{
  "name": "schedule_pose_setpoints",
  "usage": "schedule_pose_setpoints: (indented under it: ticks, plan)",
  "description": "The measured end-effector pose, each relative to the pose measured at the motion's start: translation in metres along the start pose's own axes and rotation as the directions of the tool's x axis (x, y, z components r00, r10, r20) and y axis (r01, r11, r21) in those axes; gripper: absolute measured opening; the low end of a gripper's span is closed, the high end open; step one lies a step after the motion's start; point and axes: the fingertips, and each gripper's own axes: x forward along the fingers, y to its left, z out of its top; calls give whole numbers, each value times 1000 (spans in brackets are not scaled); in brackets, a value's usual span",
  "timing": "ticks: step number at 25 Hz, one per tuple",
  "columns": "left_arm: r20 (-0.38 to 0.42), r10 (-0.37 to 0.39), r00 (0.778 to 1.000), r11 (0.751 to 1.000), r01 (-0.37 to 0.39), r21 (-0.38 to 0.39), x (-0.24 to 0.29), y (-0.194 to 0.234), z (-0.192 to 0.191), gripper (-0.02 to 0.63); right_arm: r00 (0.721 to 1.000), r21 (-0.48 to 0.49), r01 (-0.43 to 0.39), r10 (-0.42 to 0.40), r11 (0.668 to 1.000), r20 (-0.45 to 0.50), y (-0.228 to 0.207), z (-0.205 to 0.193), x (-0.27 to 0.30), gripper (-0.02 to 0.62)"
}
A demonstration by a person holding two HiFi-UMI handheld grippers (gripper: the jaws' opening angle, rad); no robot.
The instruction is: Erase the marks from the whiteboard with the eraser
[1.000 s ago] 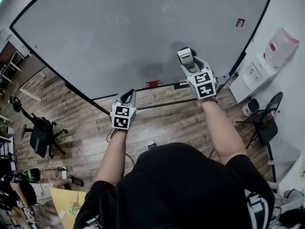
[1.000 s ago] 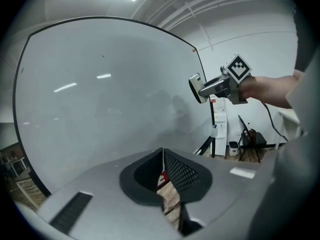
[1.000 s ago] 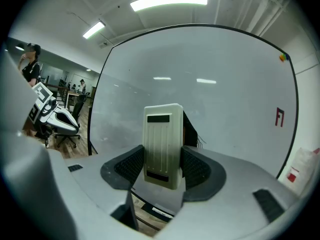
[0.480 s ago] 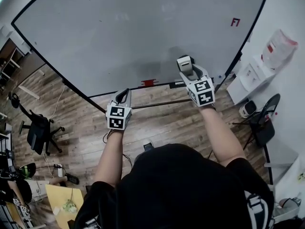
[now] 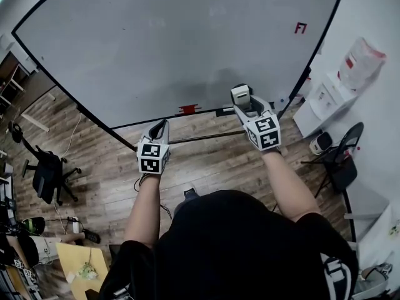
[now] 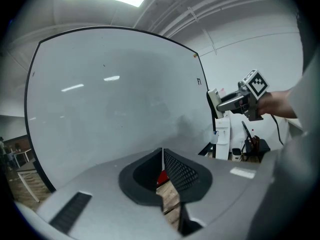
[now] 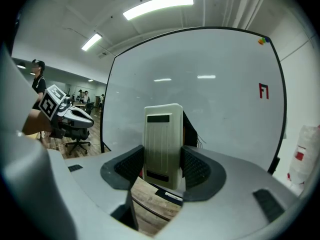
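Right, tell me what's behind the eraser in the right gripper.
The whiteboard stands behind the eraser, which the right gripper holds. The patch of board directly behind it is covered, so any marks there cannot be seen.
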Motion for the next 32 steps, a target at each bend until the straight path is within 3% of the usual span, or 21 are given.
schedule_pose_setpoints:
  ticks: [32]
  plan:
    - [-36,-17,999,1000,17,-1,9,-6,-12,12,996,47,-31,35,998,-77,-5,-35,-6,230]
